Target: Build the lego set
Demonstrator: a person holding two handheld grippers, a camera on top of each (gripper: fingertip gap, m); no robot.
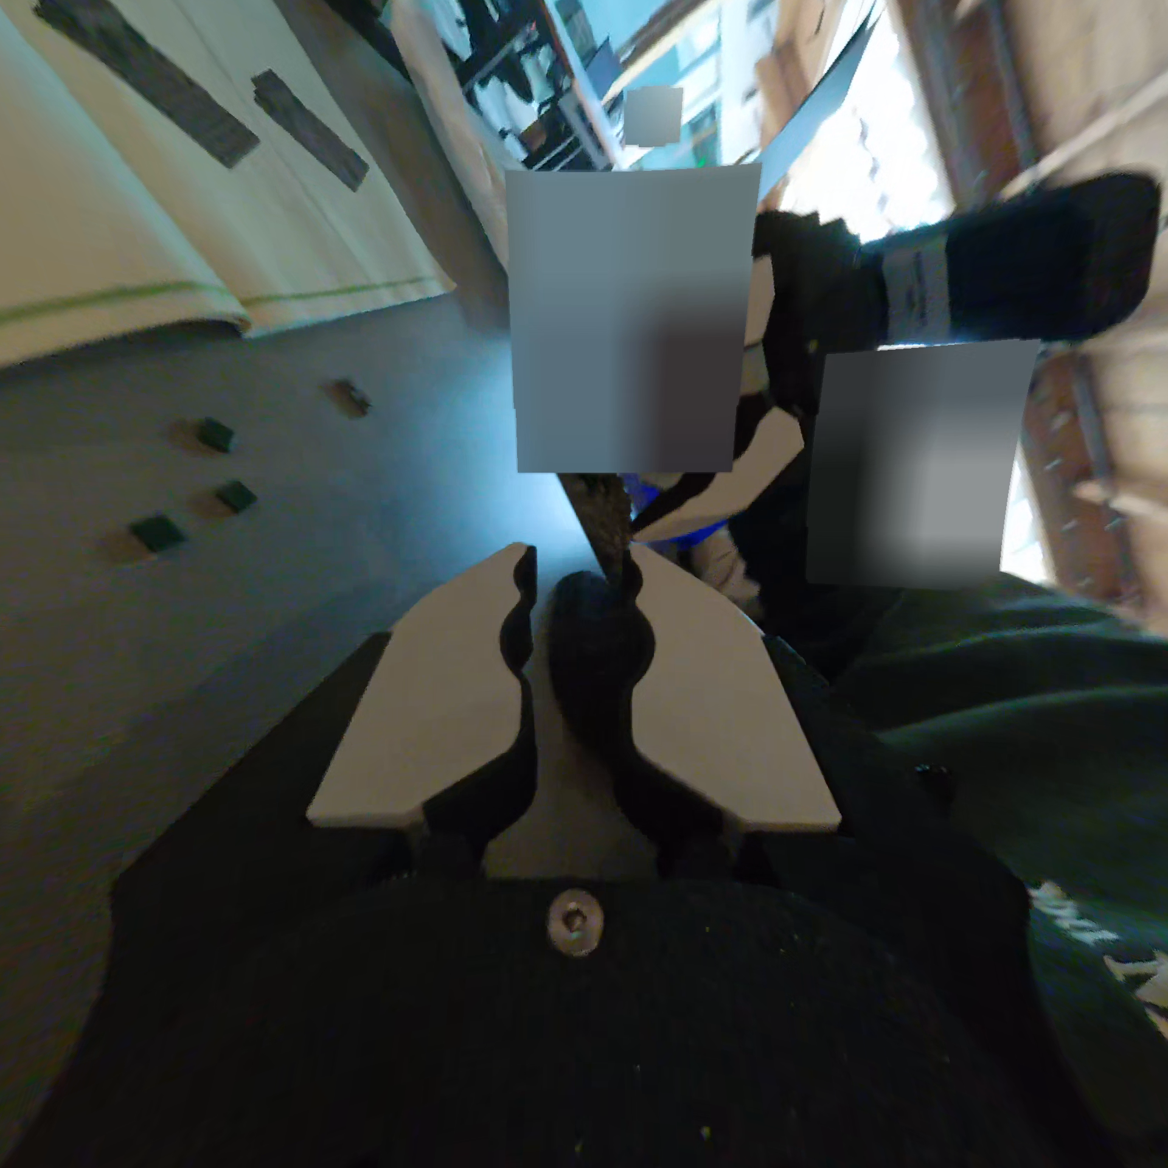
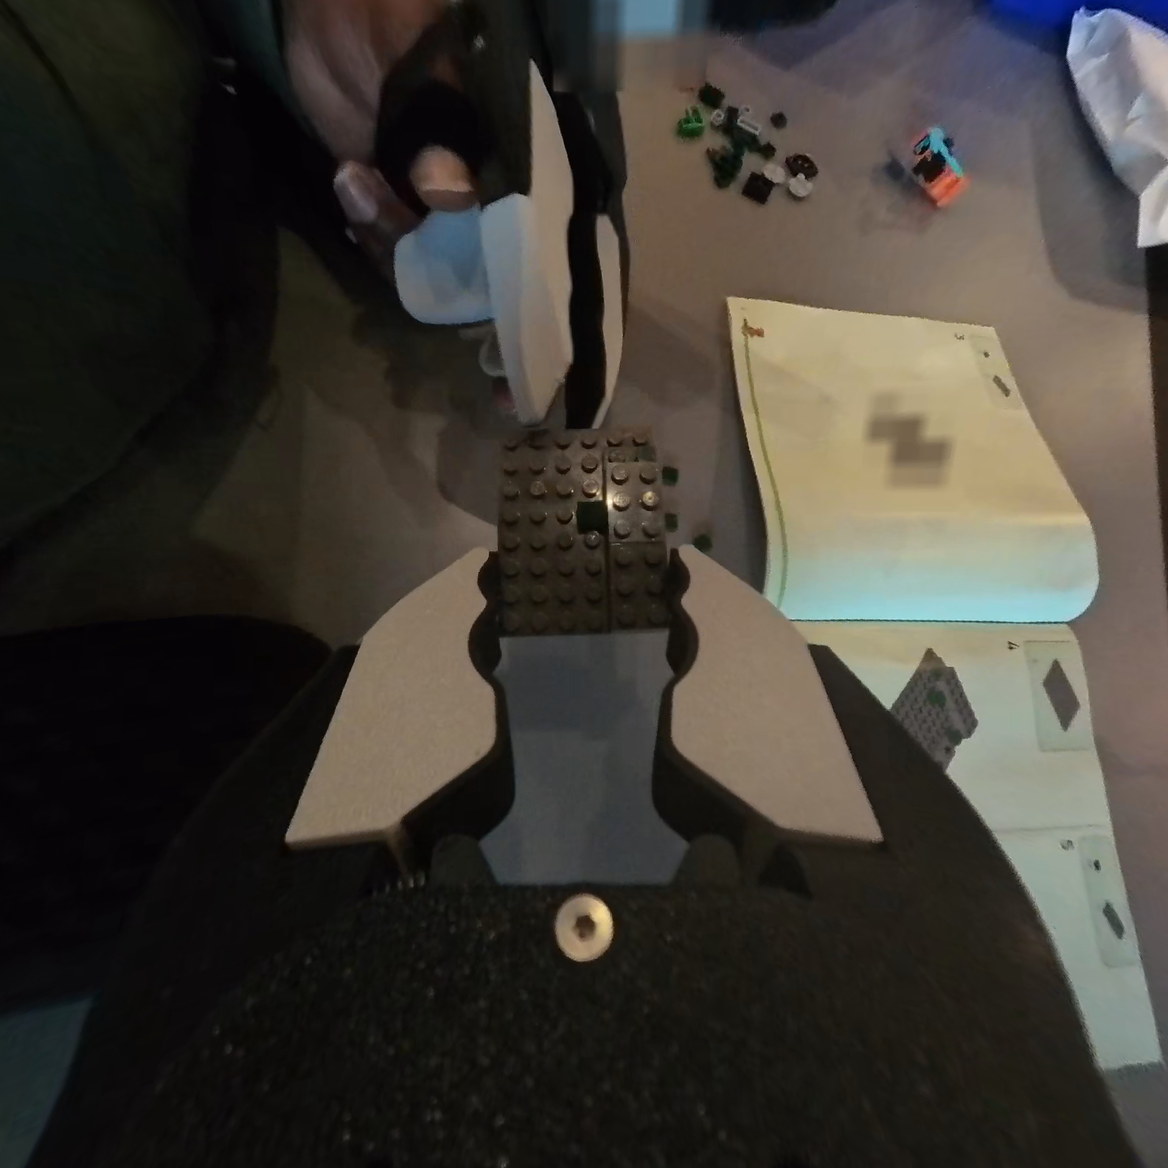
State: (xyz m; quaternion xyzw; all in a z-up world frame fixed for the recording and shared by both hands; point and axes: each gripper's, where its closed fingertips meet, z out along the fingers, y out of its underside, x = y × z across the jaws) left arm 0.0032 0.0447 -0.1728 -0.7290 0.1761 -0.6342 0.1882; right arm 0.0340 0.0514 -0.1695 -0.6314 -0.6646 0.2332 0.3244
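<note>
Lego plate (image 2: 578,537), dark, studded, thin, sits between our right gripper (image 2: 578,569) fingers, pinched at its side edges; we judge it light, stiff, best held there. Left gripper (image 2: 569,354) beyond: closure unclear. Right of the plate: booklet (image 2: 916,474), loose pieces (image 2: 746,145).

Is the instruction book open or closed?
Open. The instruction booklet lies spread on the table, pages showing, right of the dark studded plate.

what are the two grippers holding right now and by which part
The right gripper clamps the dark studded lego plate across its near end, by the side edges. The left gripper pinches the same plate's far edge.
</note>
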